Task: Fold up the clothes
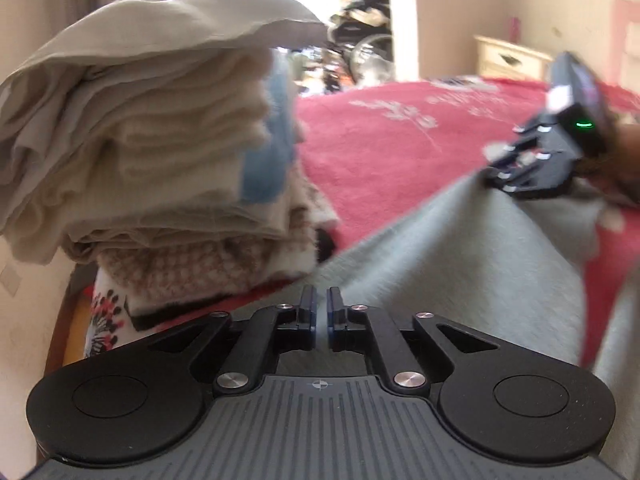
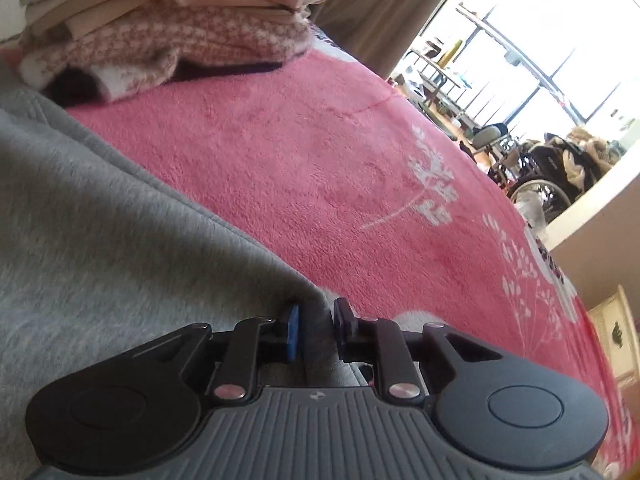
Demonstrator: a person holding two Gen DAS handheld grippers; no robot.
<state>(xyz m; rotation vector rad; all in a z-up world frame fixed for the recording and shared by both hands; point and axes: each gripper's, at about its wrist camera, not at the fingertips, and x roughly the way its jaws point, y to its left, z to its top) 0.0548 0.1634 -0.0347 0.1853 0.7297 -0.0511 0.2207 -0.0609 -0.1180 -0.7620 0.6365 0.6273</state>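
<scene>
— Now, where's the cloth?
— My left gripper (image 1: pixel 322 308) is clamped on the grey garment (image 1: pixel 460 264); my right gripper (image 2: pixel 316 330) has jaws apart, fabric between.
— Beyond that?
— Pink bed cover (image 2: pixel 320 160), then the folded stack (image 1: pixel 160 140).

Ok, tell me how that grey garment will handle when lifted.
Probably floppy: the grey garment drapes in soft folds over the pink blanket. Likely light, and its fleecy surface should not slip easily from the right hand-held gripper.
</scene>
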